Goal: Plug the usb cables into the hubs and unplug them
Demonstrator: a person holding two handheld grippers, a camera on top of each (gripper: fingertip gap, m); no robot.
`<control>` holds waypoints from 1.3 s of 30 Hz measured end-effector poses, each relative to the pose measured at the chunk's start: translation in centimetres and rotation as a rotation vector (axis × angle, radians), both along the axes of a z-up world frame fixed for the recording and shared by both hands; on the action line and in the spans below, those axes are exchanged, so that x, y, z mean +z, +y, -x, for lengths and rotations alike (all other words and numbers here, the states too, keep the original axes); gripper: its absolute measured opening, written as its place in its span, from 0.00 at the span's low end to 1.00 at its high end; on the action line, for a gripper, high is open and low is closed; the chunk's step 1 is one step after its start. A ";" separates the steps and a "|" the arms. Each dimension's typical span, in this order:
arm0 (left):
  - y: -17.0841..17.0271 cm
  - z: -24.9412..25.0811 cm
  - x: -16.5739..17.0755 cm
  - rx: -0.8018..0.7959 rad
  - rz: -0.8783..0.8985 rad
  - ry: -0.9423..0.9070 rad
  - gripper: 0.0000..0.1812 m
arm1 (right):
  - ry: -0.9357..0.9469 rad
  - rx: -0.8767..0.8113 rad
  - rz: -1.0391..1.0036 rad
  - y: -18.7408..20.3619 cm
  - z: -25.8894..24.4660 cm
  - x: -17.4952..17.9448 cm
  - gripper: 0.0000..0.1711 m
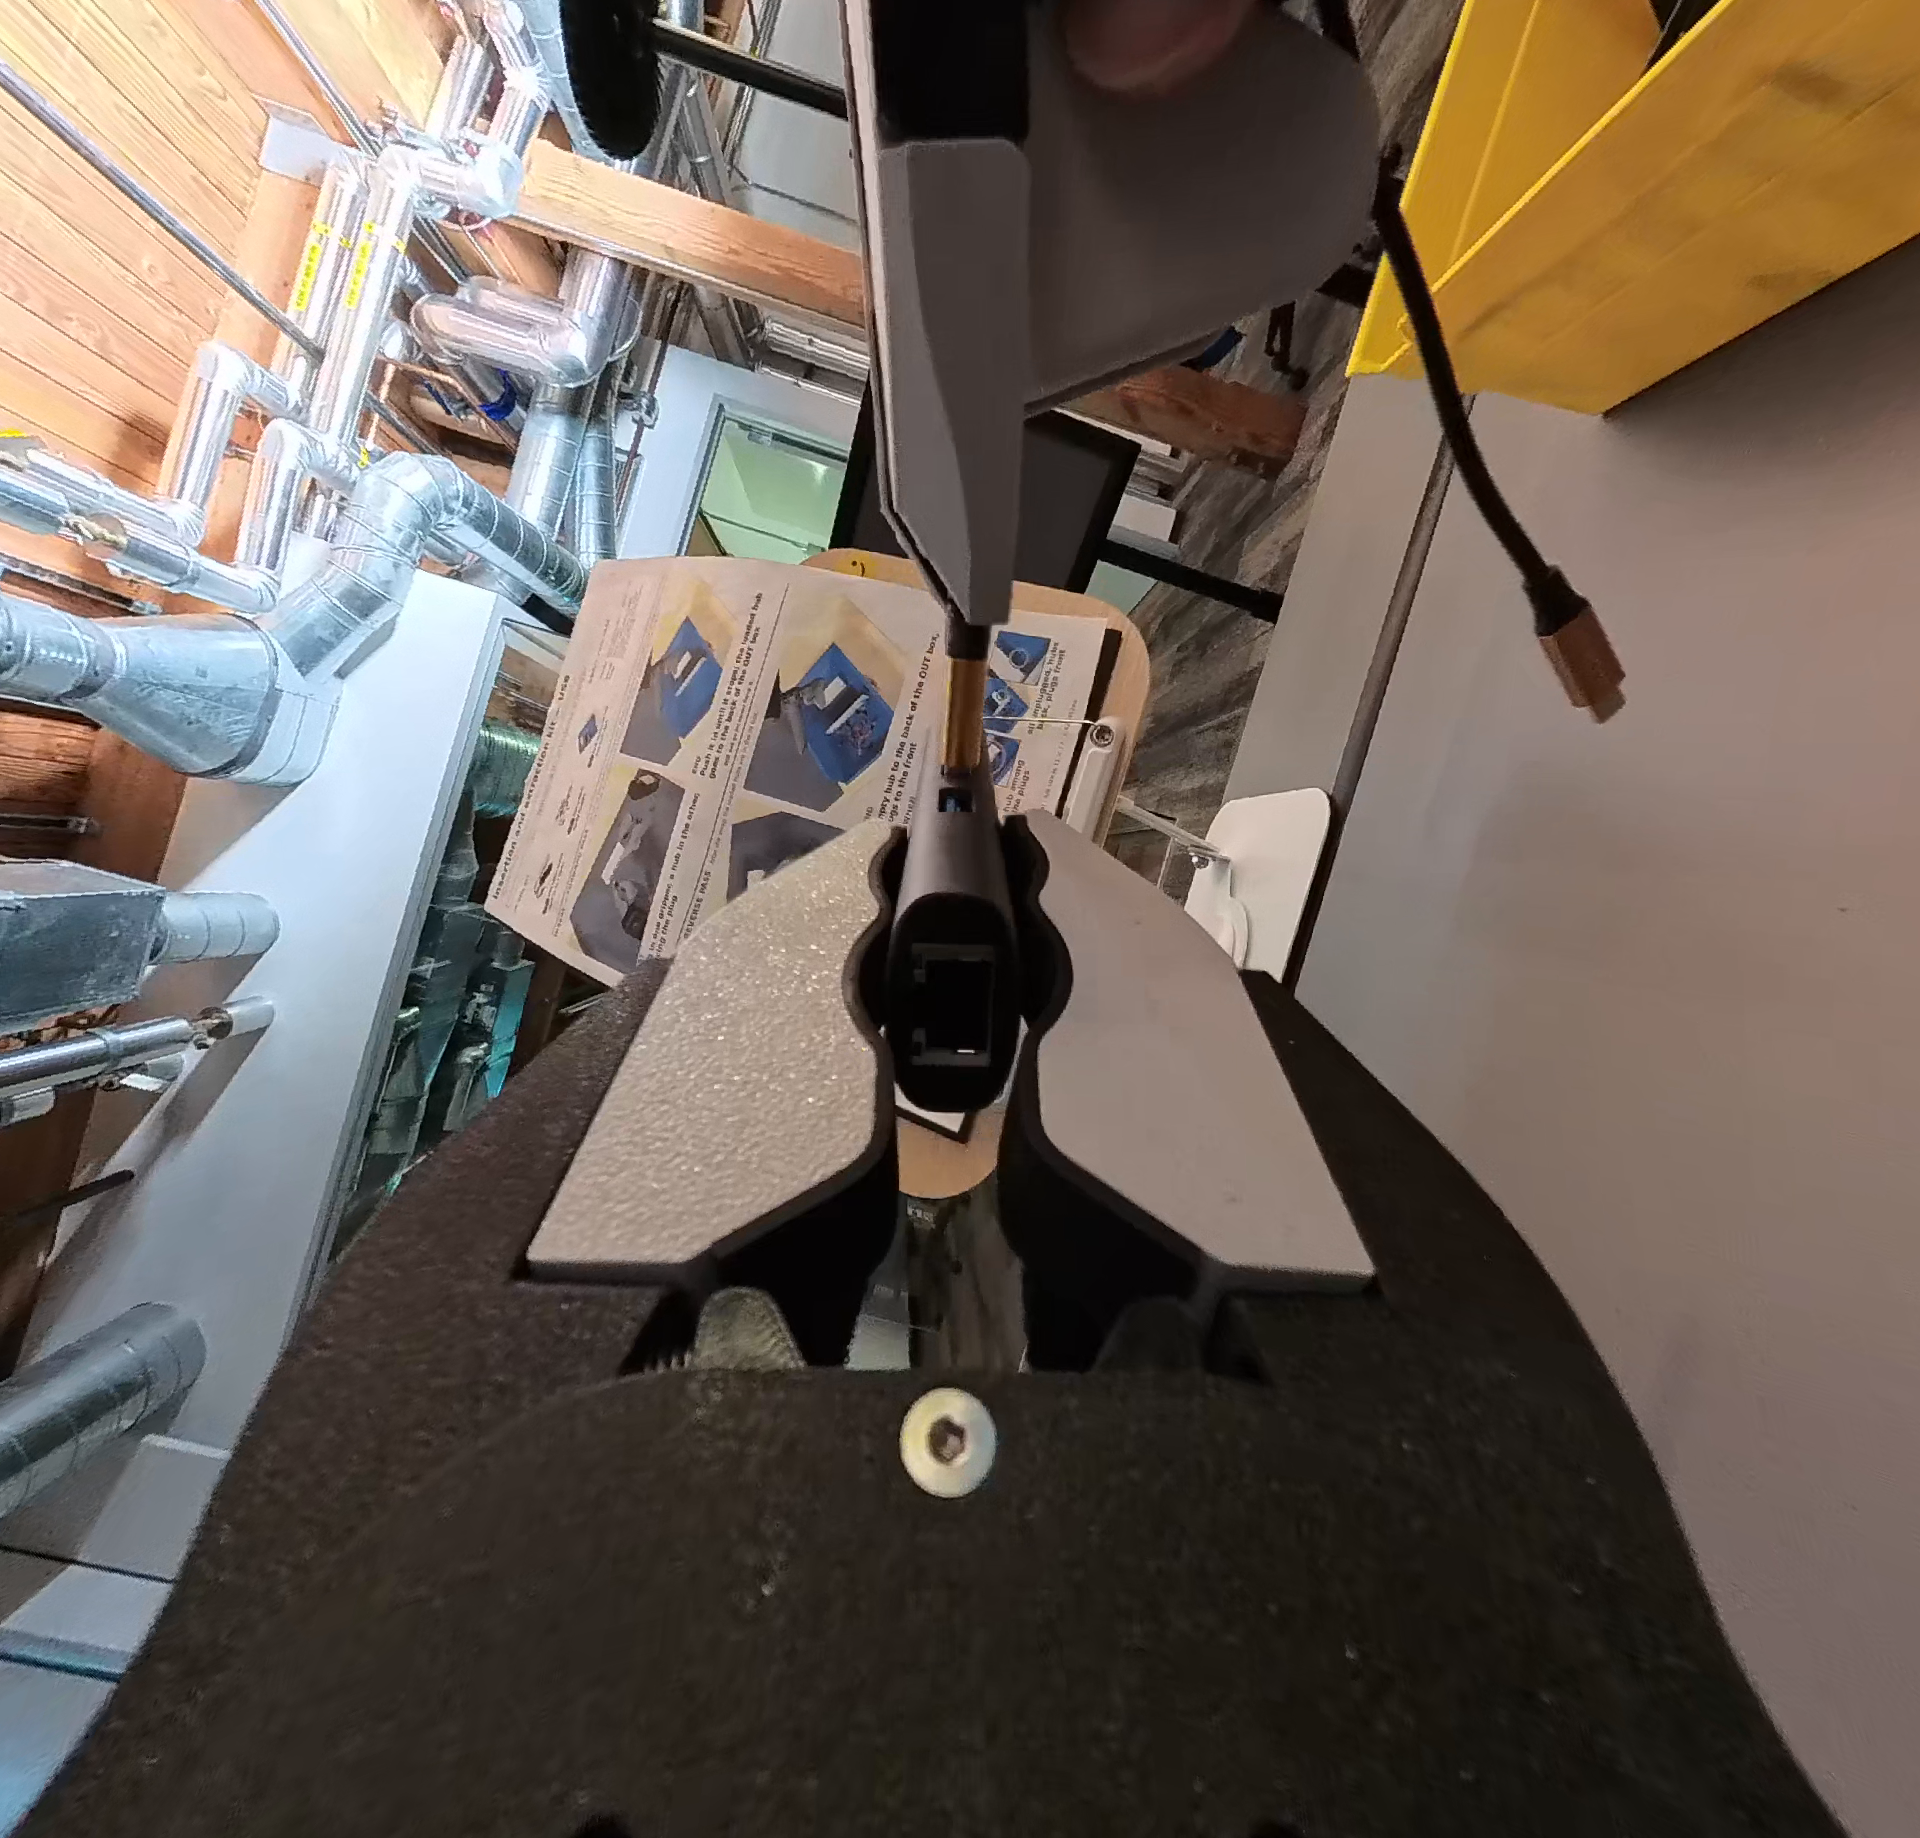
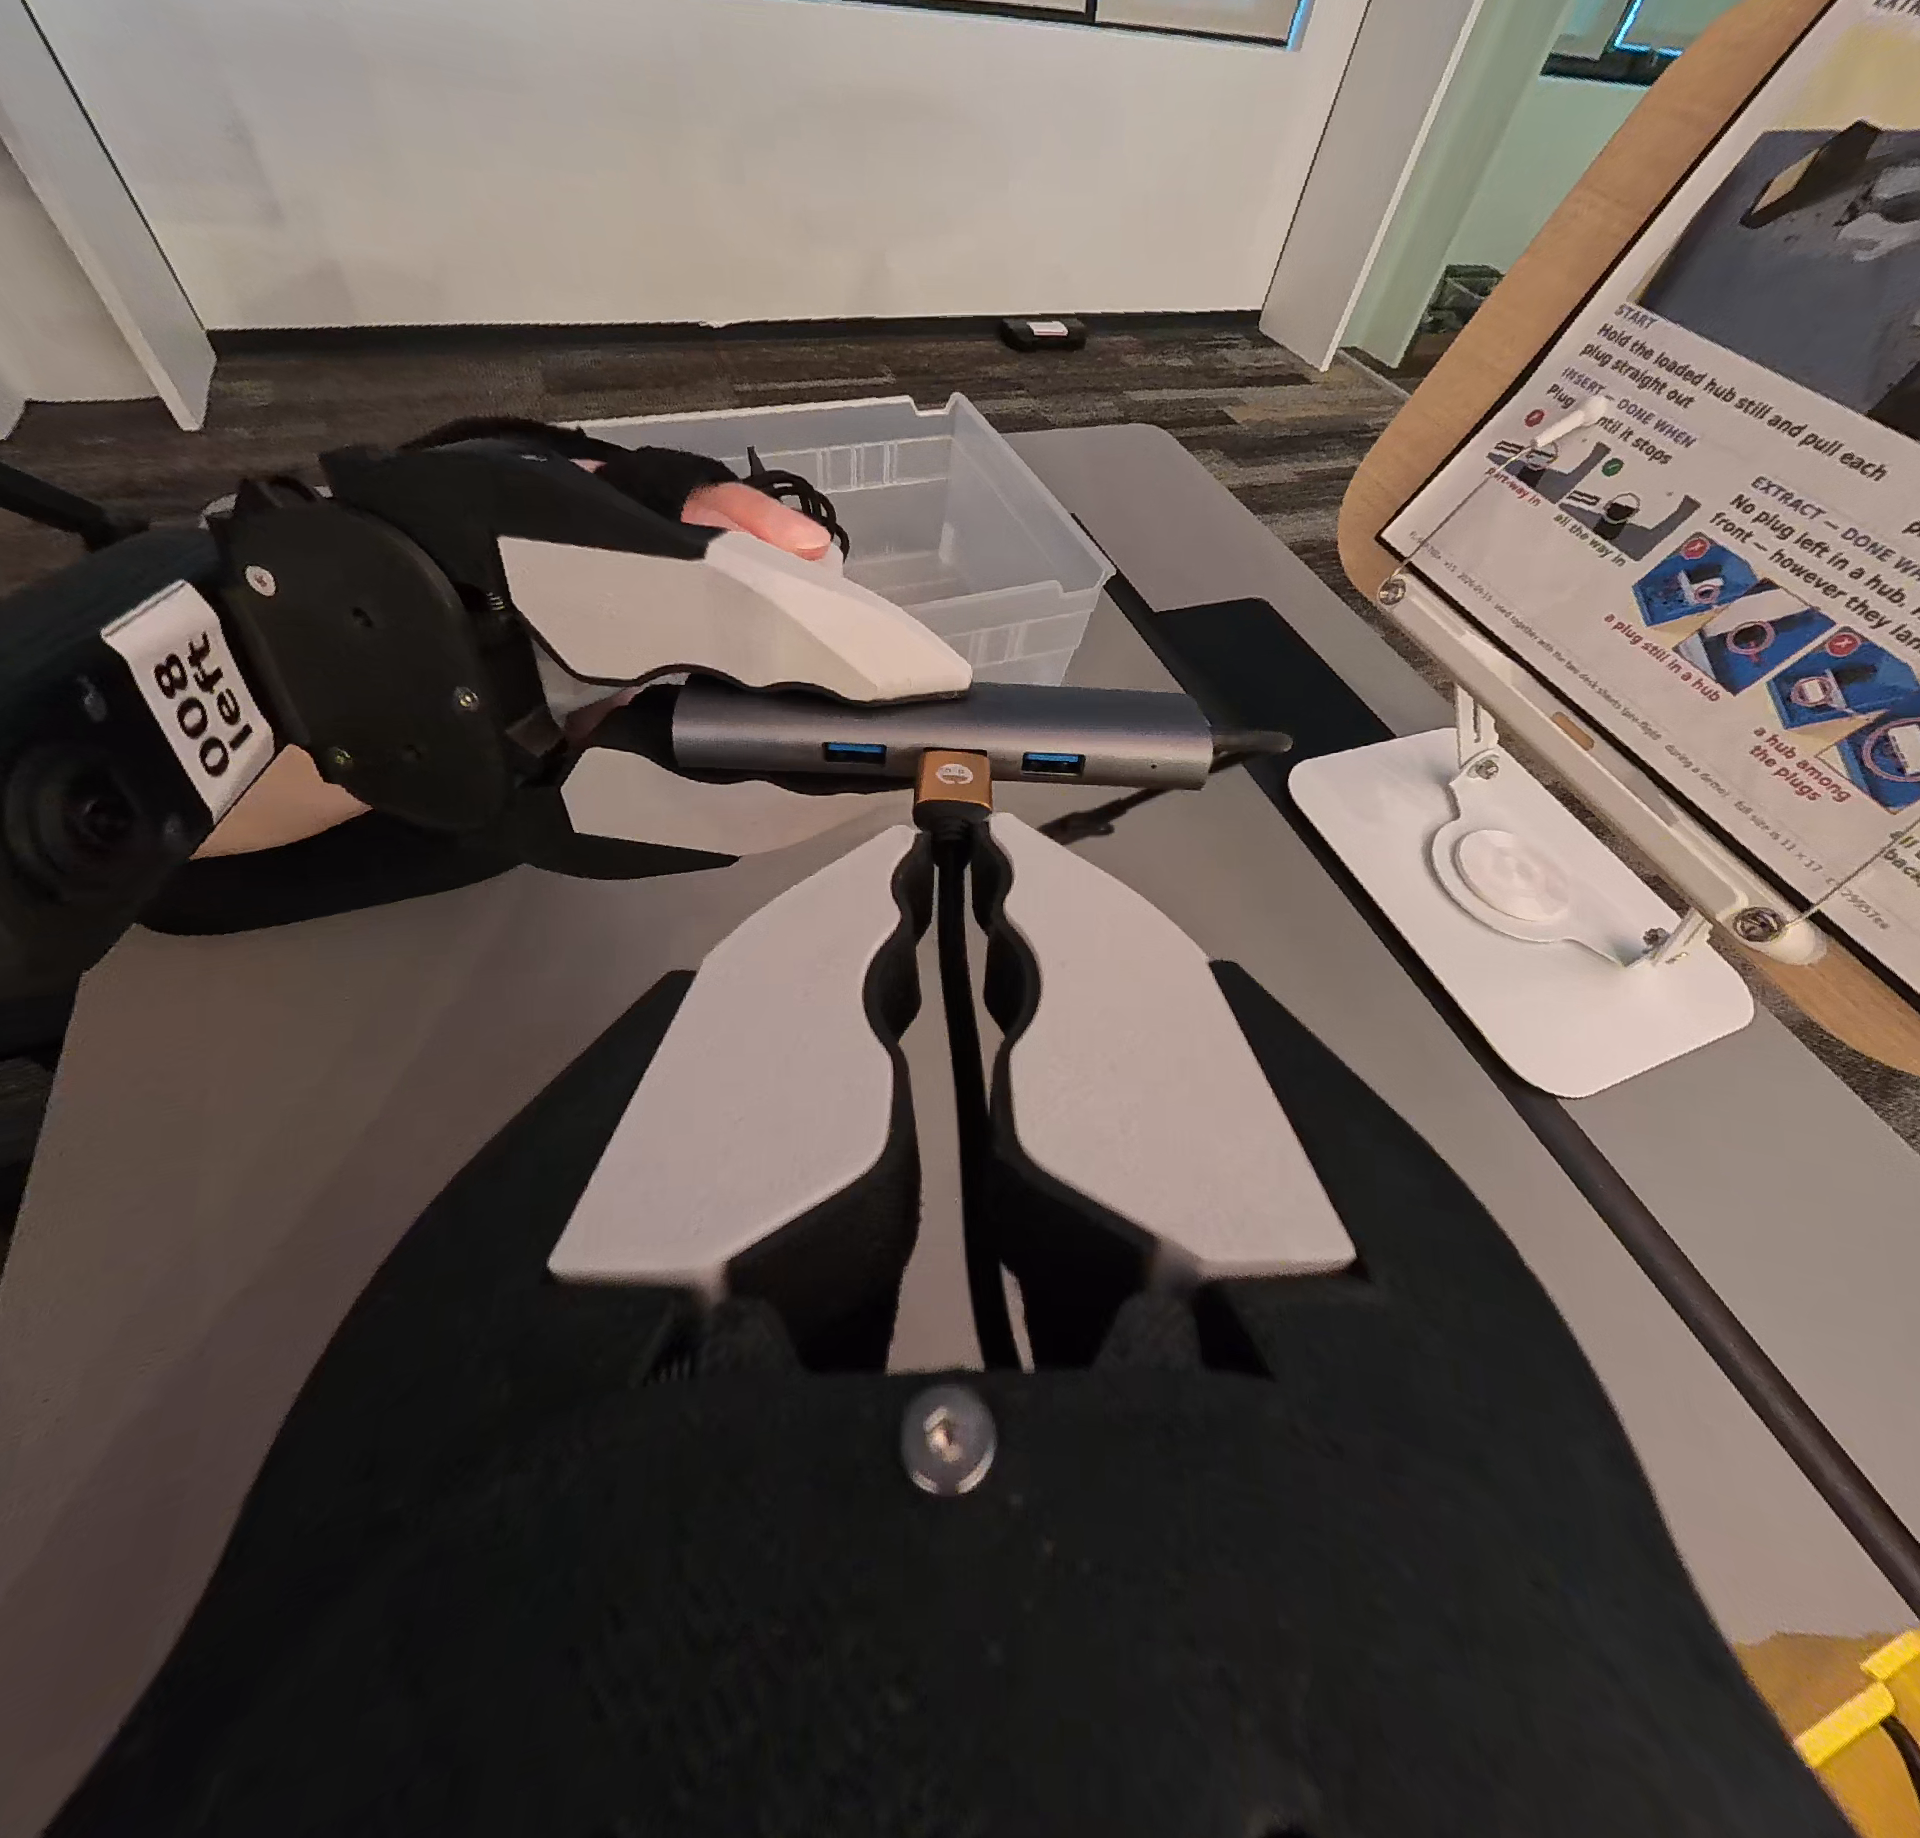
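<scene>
My left gripper (image 1: 948, 843) is shut on a grey USB hub (image 1: 943, 999), seen end-on between its fingers. In the right wrist view the hub (image 2: 1091, 720) is held level above the table, with the left gripper (image 2: 883, 687) clamped over its left half. A gold USB plug (image 2: 954, 778) sits in the hub's middle port, between two blue ports; its metal tip is hidden. My right gripper (image 2: 951, 838) is shut on the black cable (image 2: 961, 1009) just behind that plug. In the left wrist view the right gripper (image 1: 971, 604) comes down from above onto the plug (image 1: 964, 697).
A second cable end with a copper plug (image 1: 1581, 668) hangs free beside a yellow bin (image 1: 1621, 178). A clear plastic bin (image 2: 977, 521) stands behind the hub. An instruction sheet on a white stand (image 2: 1507, 915) stands at the right. The table (image 2: 312, 1061) is grey. The tips of both grippers are at nearly the same place.
</scene>
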State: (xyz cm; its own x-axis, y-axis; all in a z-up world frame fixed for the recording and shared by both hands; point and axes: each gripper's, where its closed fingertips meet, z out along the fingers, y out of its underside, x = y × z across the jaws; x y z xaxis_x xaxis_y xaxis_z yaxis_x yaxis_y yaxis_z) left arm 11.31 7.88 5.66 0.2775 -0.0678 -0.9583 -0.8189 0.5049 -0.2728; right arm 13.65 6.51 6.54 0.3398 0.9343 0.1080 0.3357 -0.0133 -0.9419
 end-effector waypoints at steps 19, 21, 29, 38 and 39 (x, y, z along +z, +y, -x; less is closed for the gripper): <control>-2.6 -0.4 2.6 -0.063 -0.254 0.076 0.09 | 0.209 0.124 0.043 -3.5 -3.4 5.5 0.13; -3.2 -0.9 2.4 -0.104 -0.268 0.094 0.09 | 0.198 0.127 0.030 -3.5 -4.2 5.5 0.16; -7.3 -3.5 2.1 -0.314 -0.290 0.115 0.09 | 0.067 0.201 -0.465 -4.3 -5.0 4.6 0.20; -7.7 -3.9 1.5 -0.387 -0.154 0.077 0.09 | -0.160 0.157 -0.798 -3.9 -2.0 1.7 0.24; -7.6 -3.9 1.4 -0.390 -0.129 0.073 0.09 | -0.184 0.156 -0.816 -3.8 -1.6 1.3 0.24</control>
